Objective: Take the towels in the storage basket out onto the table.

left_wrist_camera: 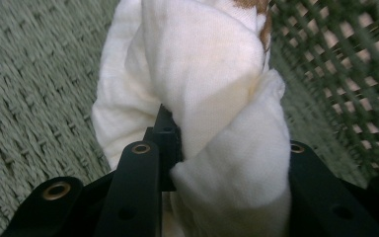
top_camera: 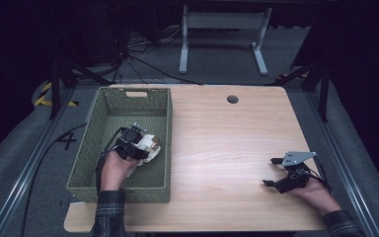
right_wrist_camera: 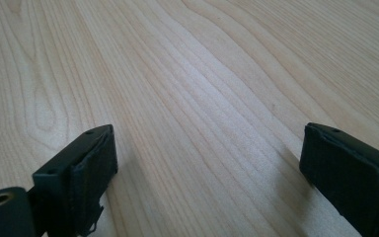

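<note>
- Green woven basket [top_camera: 109, 106] on surface [top_camera: 227, 148], left side; contains white cloth bundle [top_camera: 149, 146].
- Left gripper [top_camera: 137, 143] inside basket, fingers [left_wrist_camera: 165, 133] clamped on the bundle.
- Right gripper [top_camera: 275, 172]: fingers wide, nothing between, over bare surface.

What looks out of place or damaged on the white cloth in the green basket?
The white cloth has a brown patch at its top edge, seen in the left gripper view; stain or print, I cannot tell. It is bunched between the jaws of the left tool, inside the green basket. Nothing else stands out.
</note>
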Demonstrator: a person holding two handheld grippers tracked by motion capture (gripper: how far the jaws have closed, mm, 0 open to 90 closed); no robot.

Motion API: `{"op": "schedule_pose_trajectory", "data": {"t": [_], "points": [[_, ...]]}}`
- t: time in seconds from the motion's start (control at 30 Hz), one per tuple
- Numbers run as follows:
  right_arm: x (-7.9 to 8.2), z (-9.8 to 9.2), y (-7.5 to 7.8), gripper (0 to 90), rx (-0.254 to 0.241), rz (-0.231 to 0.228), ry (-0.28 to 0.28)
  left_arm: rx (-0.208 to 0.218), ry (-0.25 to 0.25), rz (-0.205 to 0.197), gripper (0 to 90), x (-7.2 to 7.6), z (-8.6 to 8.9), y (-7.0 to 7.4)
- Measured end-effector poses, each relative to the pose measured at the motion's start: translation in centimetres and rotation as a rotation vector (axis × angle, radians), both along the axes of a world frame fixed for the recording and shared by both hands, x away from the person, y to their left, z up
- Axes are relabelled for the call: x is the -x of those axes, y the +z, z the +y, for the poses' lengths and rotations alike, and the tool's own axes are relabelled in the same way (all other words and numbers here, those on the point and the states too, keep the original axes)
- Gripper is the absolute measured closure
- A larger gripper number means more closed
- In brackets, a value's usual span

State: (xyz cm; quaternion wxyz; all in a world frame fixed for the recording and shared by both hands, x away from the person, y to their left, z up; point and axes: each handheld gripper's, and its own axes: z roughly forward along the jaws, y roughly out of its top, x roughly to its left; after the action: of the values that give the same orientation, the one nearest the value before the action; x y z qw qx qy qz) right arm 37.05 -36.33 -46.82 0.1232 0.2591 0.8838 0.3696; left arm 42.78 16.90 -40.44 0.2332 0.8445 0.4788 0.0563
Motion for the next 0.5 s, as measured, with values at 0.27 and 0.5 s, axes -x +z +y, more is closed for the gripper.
{"op": "schedule_pose_trajectory", "data": {"t": [0.27,0.5], "points": [[0.0,0.0,0.0,7.6,0.0,0.0,0.0,0.119,0.003,-0.095,67.8,0.8,1.0,2.0],[0.0,0.0,0.0,7.6,0.0,0.0,0.001,0.222,0.005,-0.152,67.8,1.5,1.7,3.5]]}}
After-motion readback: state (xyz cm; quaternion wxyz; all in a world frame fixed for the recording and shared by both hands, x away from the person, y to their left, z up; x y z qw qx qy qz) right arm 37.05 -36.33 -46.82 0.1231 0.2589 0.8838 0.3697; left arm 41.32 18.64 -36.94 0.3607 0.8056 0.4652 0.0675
